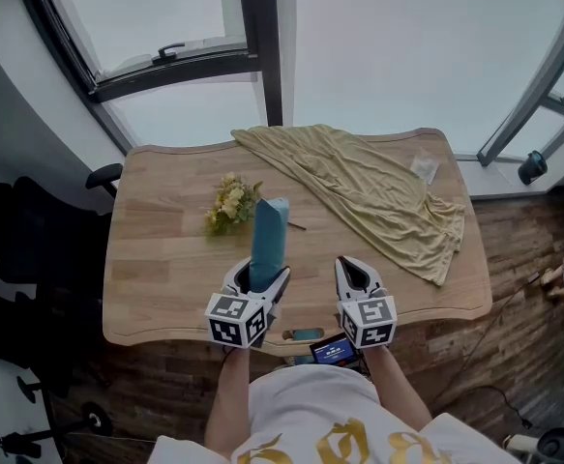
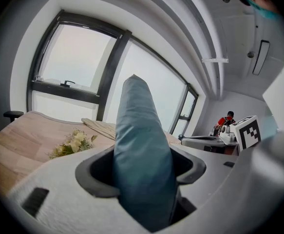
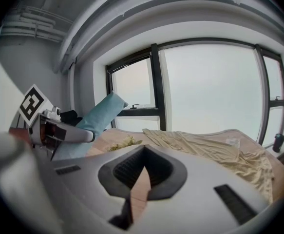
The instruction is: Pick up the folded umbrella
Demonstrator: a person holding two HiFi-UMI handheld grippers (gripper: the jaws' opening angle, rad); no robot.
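We grip the folded umbrella (image 1: 269, 228) in L gripper (image 1: 260, 283) jaws, long axis up-far. R gripper (image 1: 353, 271) jaws near-closed, empty.

Wooden table (image 1: 156, 249), big windows (image 1: 407, 46), dark plank floor (image 1: 499, 375)

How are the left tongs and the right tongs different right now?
The left white tongs grip the folded blue-green umbrella, tilted up above the light wooden table; the right white tongs hold nothing. The left tongs' jaws stand wide around the umbrella; the right tongs' jaws are closed together. Both sit over the table's near edge, pointing the same way.
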